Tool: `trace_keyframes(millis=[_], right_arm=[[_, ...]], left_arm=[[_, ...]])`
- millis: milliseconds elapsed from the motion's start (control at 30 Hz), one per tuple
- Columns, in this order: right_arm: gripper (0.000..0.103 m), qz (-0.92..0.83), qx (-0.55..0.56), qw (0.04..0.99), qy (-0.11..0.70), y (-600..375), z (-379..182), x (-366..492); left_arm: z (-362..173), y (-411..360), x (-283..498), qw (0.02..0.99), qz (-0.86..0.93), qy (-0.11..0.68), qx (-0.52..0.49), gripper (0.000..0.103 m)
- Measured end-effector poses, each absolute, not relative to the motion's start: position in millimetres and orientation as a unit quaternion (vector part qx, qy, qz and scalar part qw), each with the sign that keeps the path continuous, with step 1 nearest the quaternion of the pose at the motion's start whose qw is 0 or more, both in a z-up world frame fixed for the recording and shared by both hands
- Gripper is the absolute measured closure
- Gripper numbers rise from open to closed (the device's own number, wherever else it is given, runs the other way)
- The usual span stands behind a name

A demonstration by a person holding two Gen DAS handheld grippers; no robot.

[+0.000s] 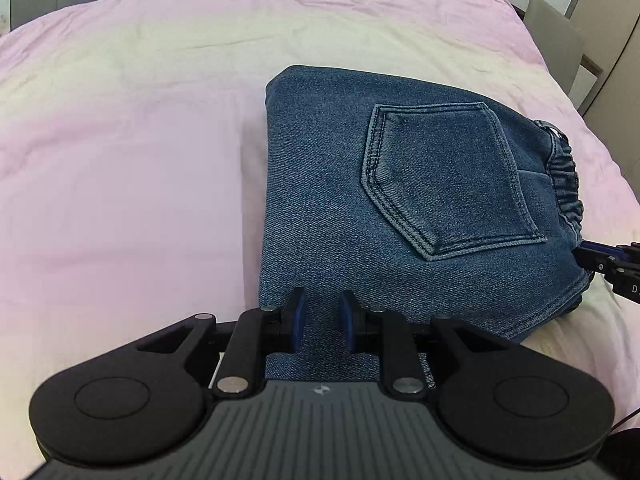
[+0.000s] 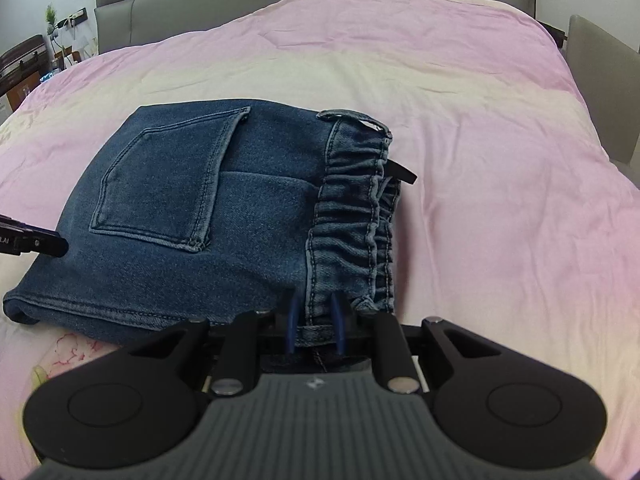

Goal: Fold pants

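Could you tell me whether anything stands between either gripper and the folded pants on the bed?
Nothing visible does. The left gripper sits at the near edge of the pants, denim between its fingers, and the right gripper straddles the elastic waistband.

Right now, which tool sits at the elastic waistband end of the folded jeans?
The right tool, straddling the gathered waistband; the left tool is at plain denim.

My blue denim pants (image 1: 328,200) lie folded into a compact stack on the pink bed cover, back pocket (image 1: 448,180) facing up, elastic waistband (image 2: 352,216) gathered along one edge; the layers underneath seem evenly stacked.
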State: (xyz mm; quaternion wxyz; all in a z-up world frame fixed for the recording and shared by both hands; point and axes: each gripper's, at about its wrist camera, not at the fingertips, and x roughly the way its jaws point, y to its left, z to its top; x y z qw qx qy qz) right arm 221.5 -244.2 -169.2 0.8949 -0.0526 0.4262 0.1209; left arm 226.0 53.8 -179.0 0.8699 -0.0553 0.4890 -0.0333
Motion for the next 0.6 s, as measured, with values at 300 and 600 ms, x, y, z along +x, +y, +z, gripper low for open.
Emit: trace_keyframes(millis=[300,600], right_arm=[[0.057,0.106,0.008,0.907,0.407,-256.6,-136.1,198.0],[0.036,0.060,0.175,0.884,0.429,-286.6,-150.3,160.7]], left_arm=[[-159.9,59.8,203.7,0.878,0.005,0.472,-0.074,0.049],[-146.3,70.9,184.3,0.883,0.003,0.456,-0.107,0.026]])
